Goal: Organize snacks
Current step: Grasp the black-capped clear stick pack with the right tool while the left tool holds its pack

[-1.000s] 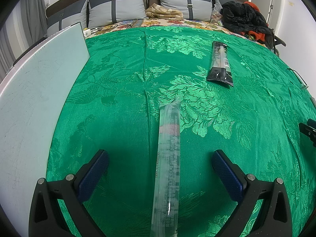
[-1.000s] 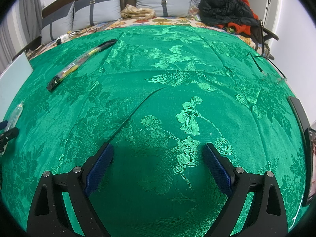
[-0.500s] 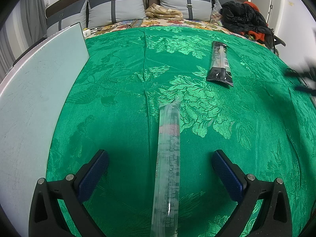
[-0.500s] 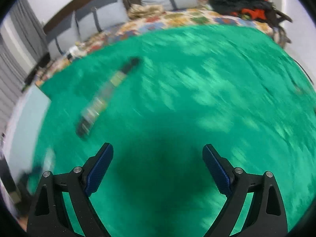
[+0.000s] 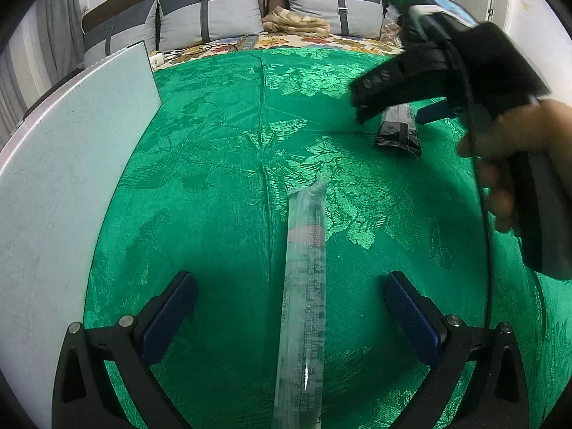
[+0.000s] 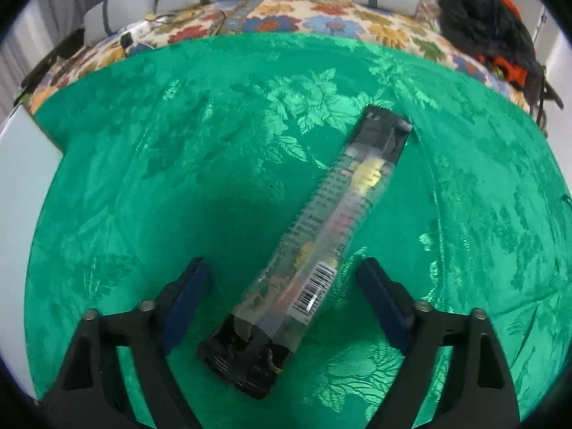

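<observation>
A long clear snack packet (image 5: 305, 296) lies on the green cloth (image 5: 221, 193), running between the fingers of my open left gripper (image 5: 289, 314), untouched. A second clear packet with black ends (image 6: 321, 243) lies diagonally between the fingers of my open right gripper (image 6: 286, 304), apart from both pads. In the left wrist view the same packet (image 5: 398, 132) lies at the far right, with the right gripper's body and the hand holding it (image 5: 464, 82) over it.
A pale white board (image 5: 60, 178) lies along the cloth's left edge. Grey pillows (image 5: 211, 10) and a flowered sheet (image 6: 286, 21) are at the back. Black and orange clothes (image 6: 493, 32) lie at the back right.
My right gripper has swung left across the bed and come down around the black-ended packet. It now fills the right of the left wrist view. The left gripper has not moved.
</observation>
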Available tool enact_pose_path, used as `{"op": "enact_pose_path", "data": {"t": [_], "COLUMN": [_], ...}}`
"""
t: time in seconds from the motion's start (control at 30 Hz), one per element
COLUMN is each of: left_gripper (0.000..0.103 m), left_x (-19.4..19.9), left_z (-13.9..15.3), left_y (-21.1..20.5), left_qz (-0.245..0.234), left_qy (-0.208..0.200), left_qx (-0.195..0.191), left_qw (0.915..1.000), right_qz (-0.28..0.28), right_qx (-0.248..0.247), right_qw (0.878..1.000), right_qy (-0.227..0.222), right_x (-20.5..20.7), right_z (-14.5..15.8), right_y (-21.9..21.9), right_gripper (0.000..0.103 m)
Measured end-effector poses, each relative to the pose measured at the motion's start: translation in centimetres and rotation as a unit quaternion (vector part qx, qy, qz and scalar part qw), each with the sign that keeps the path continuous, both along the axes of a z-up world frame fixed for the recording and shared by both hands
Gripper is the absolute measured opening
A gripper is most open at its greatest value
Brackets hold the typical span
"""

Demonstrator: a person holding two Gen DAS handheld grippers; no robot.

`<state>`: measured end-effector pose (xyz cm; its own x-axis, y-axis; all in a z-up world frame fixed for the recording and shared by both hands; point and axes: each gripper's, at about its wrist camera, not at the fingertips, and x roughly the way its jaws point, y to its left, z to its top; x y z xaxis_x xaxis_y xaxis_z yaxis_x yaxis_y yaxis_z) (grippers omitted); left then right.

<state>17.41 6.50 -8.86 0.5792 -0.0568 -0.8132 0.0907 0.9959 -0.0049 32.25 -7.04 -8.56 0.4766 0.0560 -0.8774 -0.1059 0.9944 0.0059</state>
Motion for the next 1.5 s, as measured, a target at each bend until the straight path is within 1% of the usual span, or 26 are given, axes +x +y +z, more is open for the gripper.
{"op": "enact_pose_path", "data": {"t": [0.03, 0.07, 0.13, 0.17, 0.2, 0.3, 0.43, 0.6, 0.7, 0.8, 0.83, 0.87, 0.9, 0.93, 0.97, 1.03, 1.1, 1.17, 1.23, 1.27, 1.3, 1.33, 1.37, 1.4, 1.43, 1.5], "left_gripper": [0.103, 0.103, 0.103, 0.103, 0.103, 0.103, 0.103, 0.103, 0.103, 0.103, 0.103, 0.103, 0.103, 0.103, 0.103, 0.103, 0.102, 0.101, 0.089, 0.086, 0.079, 0.069, 0.062, 0.040, 0.019, 0.017], "left_x": [0.0, 0.0, 0.0, 0.0, 0.0, 0.0, 0.0, 0.0, 0.0, 0.0, 0.0, 0.0, 0.0, 0.0, 0.0, 0.0, -0.2, -0.4, -0.3, -0.3, -0.1, 0.0, 0.1, 0.2, 0.3, 0.0], "left_z": [0.0, 0.0, 0.0, 0.0, 0.0, 0.0, 0.0, 0.0, 0.0, 0.0, 0.0, 0.0, 0.0, 0.1, 0.1, 0.3, 0.7, 1.0, 1.3, 1.4, 1.4, 1.5, 1.5, 1.8, 1.9, 2.0], "left_y": [0.0, 0.0, 0.0, 0.0, 0.0, 0.0, 0.0, 0.1, 0.1, 0.1, 0.1, 0.1, 0.1, 0.1, 0.1, 0.1, 0.3, 0.6, 0.5, 0.5, 0.4, 0.3, 0.2, -0.1, -0.1, -0.3], "left_qz": [0.000, 0.000, 0.000, 0.000, 0.000, 0.000, 0.000, 0.000, 0.000, 0.000, 0.000, -0.001, -0.005, -0.013, -0.030, -0.047, -0.063, -0.075, -0.077, -0.076, -0.071, -0.067, -0.060, -0.060, -0.067, -0.075], "left_qy": [0.000, 0.000, 0.000, 0.000, 0.000, 0.000, 0.000, 0.000, 0.000, 0.000, 0.000, 0.000, 0.002, 0.007, 0.021, 0.044, 0.064, 0.077, 0.085, 0.085, 0.086, 0.087, 0.088, 0.086, 0.087, 0.086], "left_qx": [0.000, 0.000, 0.000, 0.000, 0.000, 0.000, 0.000, 0.000, 0.000, -0.001, -0.001, -0.002, -0.002, -0.002, 0.001, 0.000, -0.024, -0.049, -0.037, -0.030, -0.020, -0.014, 0.000, 0.013, 0.005, 0.002], "left_qw": [1.0000, 1.0000, 1.0000, 1.0000, 1.0000, 1.0000, 1.0000, 1.0000, 1.0000, 1.0000, 1.0000, 1.0000, 1.0000, 0.9999, 0.9993, 0.9979, 0.9956, 0.9930, 0.9928, 0.9930, 0.9935, 0.9939, 0.9943, 0.9944, 0.9940, 0.9935], "right_qz": [0.005, 0.009, 0.017, 0.018, 0.020, 0.037, 0.061, 0.055, 0.046, 0.031, 0.025, 0.016, 0.011, 0.005, 0.005, 0.007, 0.003, 0.000, 0.006, 0.011, 0.014, 0.013, 0.014, 0.018, 0.018, 0.011], "right_qx": [0.004, -0.001, 0.000, 0.005, 0.010, 0.029, 0.043, 0.066, 0.065, 0.093, 0.108, 0.125, 0.148, 0.159, 0.164, 0.170, 0.168, 0.165, 0.161, 0.161, 0.156, 0.141, 0.117, 0.104, 0.093, 0.096], "right_qw": [1.000, 1.000, 1.000, 1.000, 1.000, 0.999, 0.997, 0.996, 0.997, 0.995, 0.993, 0.992, 0.988, 0.987, 0.986, 0.985, 0.985, 0.986, 0.987, 0.987, 0.987, 0.989, 0.991, 0.991, 0.992, 0.991], "right_qy": [-0.008, -0.011, -0.007, -0.004, 0.000, 0.001, -0.006, -0.004, -0.018, -0.033, -0.035, -0.032, -0.041, -0.039, -0.037, -0.036, -0.027, -0.009, 0.015, 0.026, 0.033, 0.043, 0.059, 0.076, 0.089, 0.089], "right_x": [-0.4, -0.7, -0.8, -1.1, -1.5, -2.6, -6.5, -13.2, -17.0, -19.5, -20.2, -20.6, -21.2, -21.4, -21.5, -21.4, -21.4, -20.3, -18.8, -17.6, -16.8, -16.0, -15.0, -14.4, -14.1, -14.1], "right_z": [0.2, 0.5, 0.5, 0.6, 0.8, 1.3, 2.3, 2.6, 2.0, 1.0, 0.6, 0.2, 0.3, 0.5, 0.7, 1.5, 2.1, 2.7, 3.0, 3.1, 3.0, 2.8, 2.3, 1.8, 1.2, 1.2], "right_y": [-0.3, -0.6, -1.0, -1.5, -2.0, -3.1, -5.5, -9.6, -11.0, -12.0, -12.5, -12.9, -13.4, -13.9, -14.2, -15.0, -15.6, -15.6, -14.9, -14.2, -13.6, -13.0, -12.1, -11.3, -10.8, -10.8], "right_gripper": [0.047, 0.034, 0.022, 0.018, 0.018, 0.018, 0.018, 0.018, 0.020, 0.033, 0.054, 0.063, 0.064, 0.064, 0.064, 0.064, 0.065, 0.066, 0.066, 0.066, 0.065, 0.063, 0.052, 0.037, 0.019, 0.015]}}
